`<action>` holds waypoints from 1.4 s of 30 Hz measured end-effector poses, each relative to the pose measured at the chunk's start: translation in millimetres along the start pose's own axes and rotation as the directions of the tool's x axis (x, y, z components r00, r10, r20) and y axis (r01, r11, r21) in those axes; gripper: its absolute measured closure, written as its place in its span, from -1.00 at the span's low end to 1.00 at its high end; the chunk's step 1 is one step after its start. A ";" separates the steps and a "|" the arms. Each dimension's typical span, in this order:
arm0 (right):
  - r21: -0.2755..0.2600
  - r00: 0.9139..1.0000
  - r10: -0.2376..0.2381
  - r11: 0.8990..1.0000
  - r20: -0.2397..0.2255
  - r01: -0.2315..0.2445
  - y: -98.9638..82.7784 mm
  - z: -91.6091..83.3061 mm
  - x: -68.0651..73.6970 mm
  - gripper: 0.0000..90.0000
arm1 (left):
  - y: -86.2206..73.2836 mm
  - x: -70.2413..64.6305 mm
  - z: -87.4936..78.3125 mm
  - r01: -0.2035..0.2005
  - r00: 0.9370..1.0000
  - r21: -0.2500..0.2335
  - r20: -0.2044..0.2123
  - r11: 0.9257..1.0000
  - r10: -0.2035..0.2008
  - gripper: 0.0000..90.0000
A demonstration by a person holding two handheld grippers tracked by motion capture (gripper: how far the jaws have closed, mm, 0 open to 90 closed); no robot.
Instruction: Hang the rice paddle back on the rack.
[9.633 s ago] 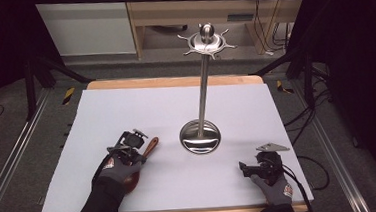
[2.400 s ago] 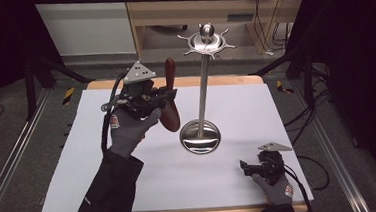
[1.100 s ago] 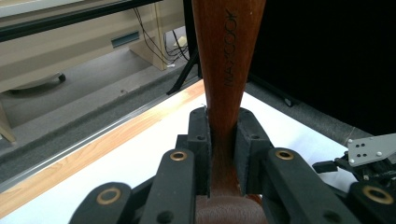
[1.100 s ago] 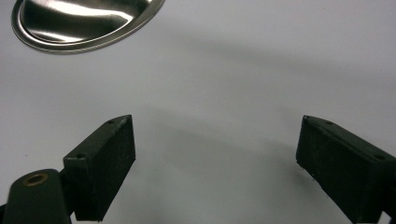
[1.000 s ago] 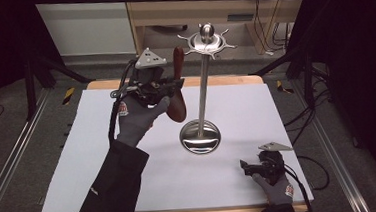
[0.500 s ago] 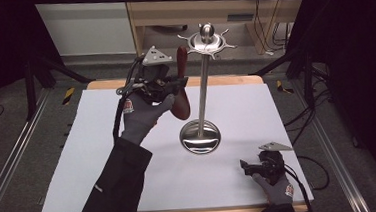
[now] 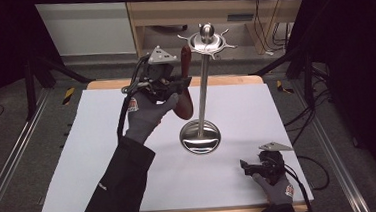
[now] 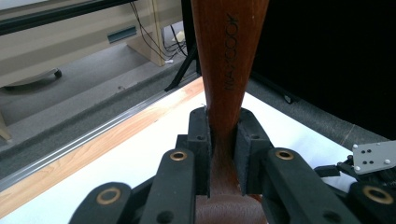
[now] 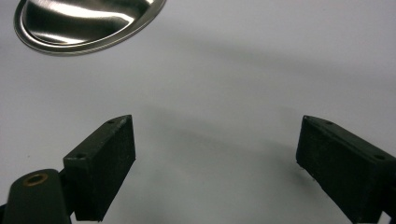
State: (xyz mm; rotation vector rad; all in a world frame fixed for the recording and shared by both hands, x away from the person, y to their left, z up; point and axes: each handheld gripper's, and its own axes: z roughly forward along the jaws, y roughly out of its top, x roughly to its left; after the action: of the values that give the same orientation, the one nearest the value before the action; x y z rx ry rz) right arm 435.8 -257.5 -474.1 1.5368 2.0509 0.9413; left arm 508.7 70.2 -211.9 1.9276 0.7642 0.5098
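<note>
A tall steel stand (image 7: 203, 90) with a ring of hooks (image 7: 206, 40) at its top rises from a round base (image 7: 199, 136) at mid-table. My left gripper (image 7: 177, 84) is raised just left of the pole and shut on a dark wooden spoon (image 7: 184, 104), which it holds upright. The handle tip reaches almost to hook height. In the left gripper view the pads (image 8: 201, 140) of the left gripper (image 8: 223, 126) clamp the spoon's neck (image 8: 224, 56). My right gripper (image 7: 248, 166) rests on the sheet at the front right. Its jaws stand wide in the right gripper view (image 9: 215, 140), nothing between them.
A white sheet (image 7: 104, 157) covers the wooden table (image 7: 224, 80). The stand's base (image 9: 88, 18) lies just beyond my right jaws. Dark tripod legs (image 7: 48, 70) and a cabinet (image 7: 189, 10) stand behind the table. Floor rails (image 7: 9, 163) run along both sides.
My left hand has edged the upright spoon slightly right, nearer the stand's hooks. The right gripper has stayed put.
</note>
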 end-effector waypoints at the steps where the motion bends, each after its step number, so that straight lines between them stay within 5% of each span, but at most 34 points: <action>1: 0.000 1.000 0.000 1.000 0.000 0.000 0.0 -0.1 0.0 -0.73 | -0.1 -0.3 1.4 0.002 1.000 -0.003 0.002 1.000 -0.002 0.73; 23: 0.003 1.000 -0.005 1.000 -0.004 0.005 -0.6 0.3 0.4 -0.73 | -8.8 -0.7 6.0 0.011 1.000 -0.069 -0.003 0.998 -0.011 0.69; 29: 0.003 1.000 0.002 1.000 -0.002 -0.002 -0.5 -0.1 0.9 -0.73 | -13.9 4.6 -0.3 -0.011 1.000 -0.085 -0.021 0.996 0.009 0.45; 35: 0.004 1.000 -0.006 1.000 0.000 0.006 -0.7 0.1 0.7 -0.73 | -30.6 8.6 -16.9 0.029 1.000 -0.099 -0.002 0.995 -0.029 0.10; 42: 0.006 1.000 -0.008 1.000 0.006 0.008 -1.0 0.3 1.3 -0.73 | -53.5 13.4 -27.2 0.025 1.000 -0.116 -0.015 0.993 -0.027 -0.10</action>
State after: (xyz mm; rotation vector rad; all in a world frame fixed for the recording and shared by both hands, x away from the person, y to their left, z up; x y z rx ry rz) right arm 435.0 -256.4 -474.9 1.5318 2.0561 0.9264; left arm 485.4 114.8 -247.2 1.8058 0.7535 0.5429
